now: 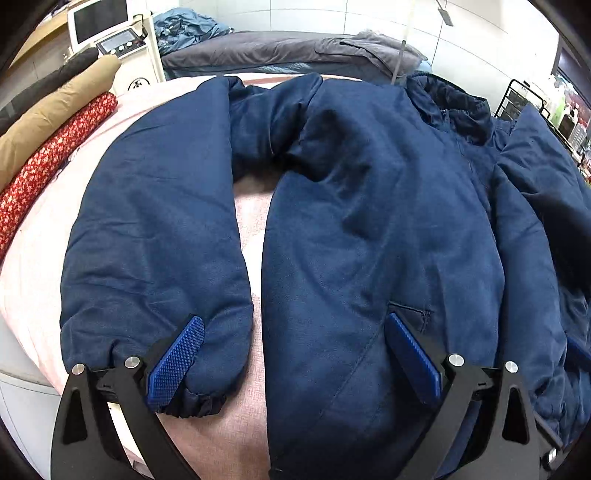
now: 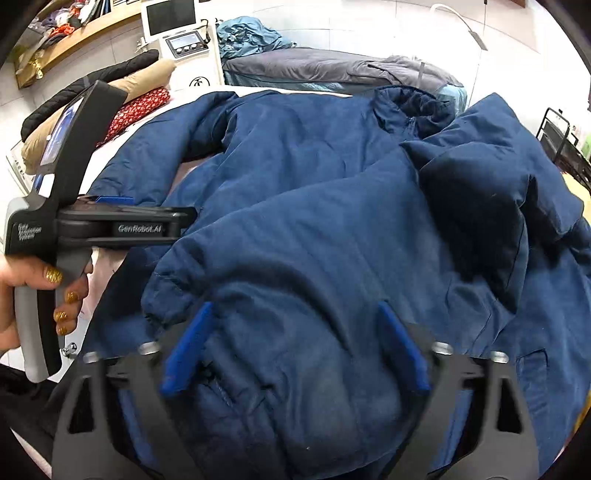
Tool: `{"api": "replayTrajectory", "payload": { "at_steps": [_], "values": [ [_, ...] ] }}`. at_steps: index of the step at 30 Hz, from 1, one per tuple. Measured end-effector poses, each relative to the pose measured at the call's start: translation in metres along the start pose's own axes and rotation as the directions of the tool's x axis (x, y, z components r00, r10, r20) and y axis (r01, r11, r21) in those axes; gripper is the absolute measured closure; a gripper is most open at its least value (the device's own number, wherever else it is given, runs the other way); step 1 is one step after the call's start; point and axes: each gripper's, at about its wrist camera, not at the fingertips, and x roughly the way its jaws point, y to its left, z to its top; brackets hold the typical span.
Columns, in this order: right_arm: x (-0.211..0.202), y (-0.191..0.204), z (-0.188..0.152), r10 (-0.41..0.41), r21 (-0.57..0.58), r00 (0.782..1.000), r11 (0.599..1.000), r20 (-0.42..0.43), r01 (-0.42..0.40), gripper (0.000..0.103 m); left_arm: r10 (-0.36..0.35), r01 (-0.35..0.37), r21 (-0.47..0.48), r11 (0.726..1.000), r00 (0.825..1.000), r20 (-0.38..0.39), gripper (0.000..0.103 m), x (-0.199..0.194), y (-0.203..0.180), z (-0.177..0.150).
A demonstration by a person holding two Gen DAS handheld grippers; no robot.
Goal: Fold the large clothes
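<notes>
A large navy padded jacket point(image 1: 369, 206) lies front-up on a pink-covered surface point(image 1: 251, 218), collar point(image 1: 454, 107) at the far right. Its left sleeve point(image 1: 155, 236) curves down toward me, with the elastic cuff point(image 1: 199, 404) nearest. My left gripper point(image 1: 295, 321) is open, low over the jacket, with one pad point(image 1: 177, 362) on the cuff end and the other point(image 1: 413, 358) on the body by a pocket. In the right wrist view the other sleeve point(image 2: 295, 258) lies folded across the body. My right gripper point(image 2: 295, 306) is open with puffy fabric between its blurred fingers. A hand point(image 2: 22, 280) holds the left gripper's handle.
Rolled tan point(image 1: 55, 110), red floral point(image 1: 48, 162) and black garments lie along the left edge. Grey point(image 1: 280, 48) and light-blue point(image 1: 184, 26) clothes are piled at the back. A white device with a screen point(image 1: 99, 22) stands far left, a black wire rack point(image 1: 521, 99) at the right.
</notes>
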Motion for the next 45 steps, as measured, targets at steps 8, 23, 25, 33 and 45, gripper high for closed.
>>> {"api": "replayTrajectory", "payload": {
  "at_steps": [8, 23, 25, 33, 45],
  "values": [
    [-0.012, 0.0, 0.01, -0.06, -0.03, 0.997, 0.998, 0.056, 0.061, 0.084, -0.011, 0.013, -0.085, 0.996, 1.0, 0.02, 0.005, 0.017, 0.008, -0.004],
    [-0.18, -0.214, 0.067, -0.569, 0.356, 0.767, 0.811, 0.298, 0.463, 0.087, 0.012, -0.01, -0.063, 0.998, 0.999, 0.041, 0.005, 0.019, 0.005, -0.008],
    [-0.207, -0.242, 0.069, -0.667, 0.38, 0.685, 0.738, 0.292, 0.557, 0.087, 0.013, -0.011, -0.063, 0.998, 0.999, 0.04, 0.005, 0.019, 0.005, -0.007],
    [-0.276, -0.368, 0.05, -0.938, 0.438, 0.344, 0.326, 0.04, 0.838, 0.087, 0.023, -0.021, -0.067, 0.998, 0.999, 0.043, 0.005, 0.019, 0.006, -0.008],
    [-0.211, -0.398, -0.037, -0.811, 0.594, 0.57, 0.396, -0.13, 0.7, 0.025, 0.029, -0.026, -0.066, 0.997, 0.999, 0.043, 0.005, 0.021, 0.005, -0.008]
  ]
}}
